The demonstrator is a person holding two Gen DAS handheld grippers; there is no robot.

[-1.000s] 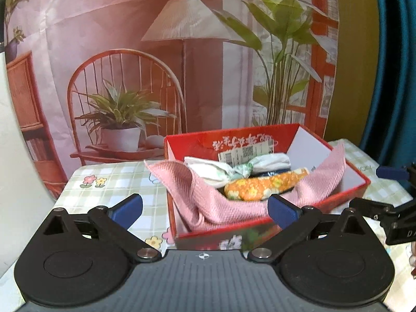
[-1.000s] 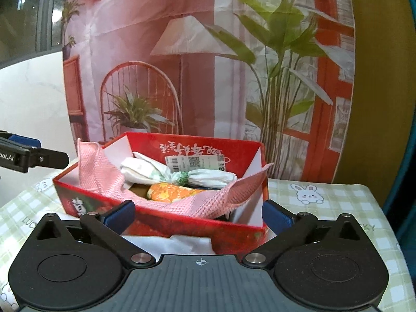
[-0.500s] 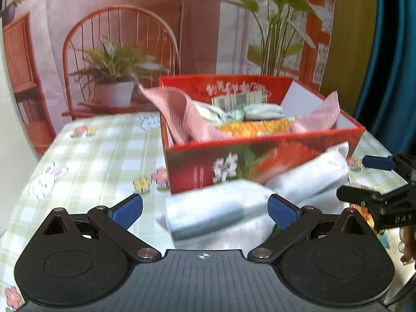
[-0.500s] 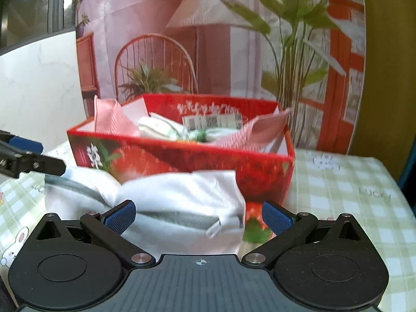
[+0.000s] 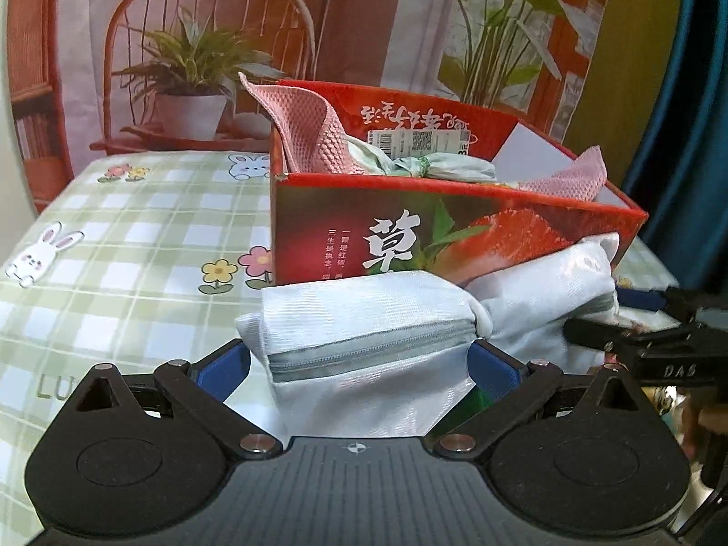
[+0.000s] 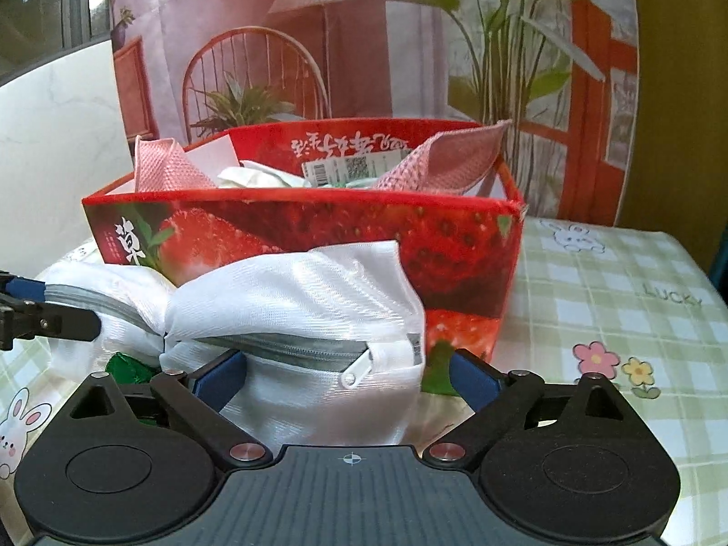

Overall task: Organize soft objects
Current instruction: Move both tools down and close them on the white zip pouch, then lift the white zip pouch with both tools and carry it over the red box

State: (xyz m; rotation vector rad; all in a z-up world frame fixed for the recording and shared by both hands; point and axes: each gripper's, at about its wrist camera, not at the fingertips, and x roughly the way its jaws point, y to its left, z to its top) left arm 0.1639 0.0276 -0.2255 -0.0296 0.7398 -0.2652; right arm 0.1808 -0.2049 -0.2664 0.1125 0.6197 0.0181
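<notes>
Green checked tablecloth (image 6: 637, 282): "LUCKY" is printed | red strawberry cardboard box (image 5: 455, 227): soft things are kept inside, barcode label too blurred | white mesh zip bag (image 6: 309, 291): laid before box, bottom hidden | left gripper (image 5: 359, 364), right gripper (image 6: 348, 371): held apart around bag.

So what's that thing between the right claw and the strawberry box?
A white mesh zipper bag lies there, in front of the strawberry box; the right claw straddles its end. The right wrist view shows it.

Behind my work surface hangs a printed backdrop (image 5: 364, 22) showing a chair, potted plants and a floor lamp. The tablecloth (image 5: 136, 236) is green-checked with rabbits and flowers. At right I see a teal curtain (image 5: 682, 136); at upper left, a window (image 6: 77, 0).
</notes>
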